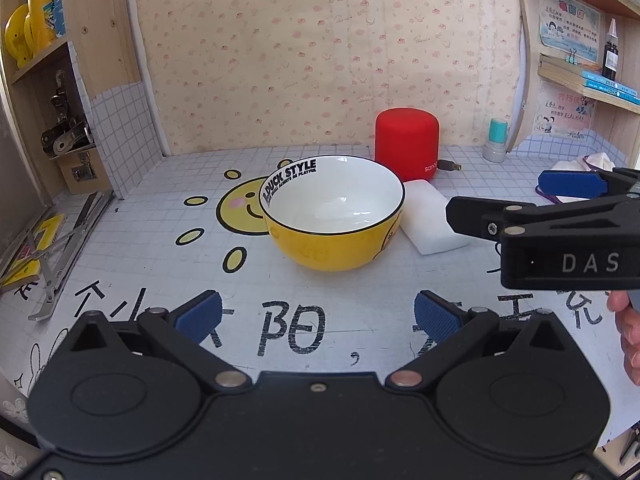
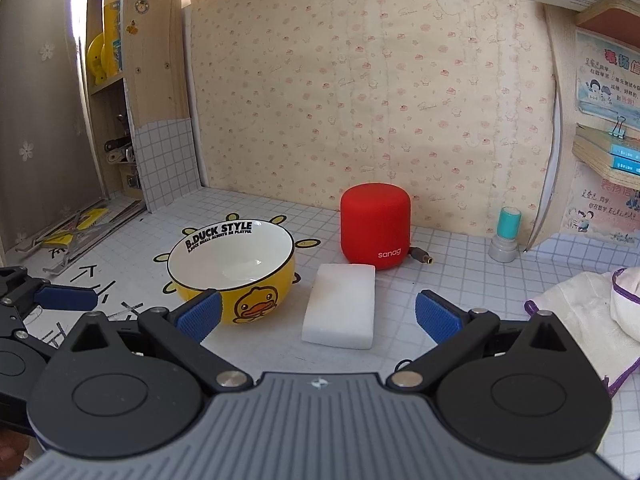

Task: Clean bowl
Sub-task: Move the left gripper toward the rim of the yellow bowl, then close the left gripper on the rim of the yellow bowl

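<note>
Only the right wrist view shows the duck face on the one yellow bowl (image 2: 232, 270) and the white cloth (image 2: 580, 312) at 3 o'clock. The bowl stands upright on the surface (image 1: 360, 312); one white sponge (image 2: 342, 306) lies just beside it, one red speaker (image 2: 375, 226) behind. Both the left tongs (image 1: 318, 314) and the right tongs (image 2: 318, 314) are spread wide and hold nothing.

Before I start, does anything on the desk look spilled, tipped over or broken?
Nothing stands out. The yellow bowl sits upright, its white inside looks dry and unmarked, and the white sponge block lies flat beside it. The red speaker stands upright behind them. Both hand-held grippers, left and right, are open and empty.
</note>
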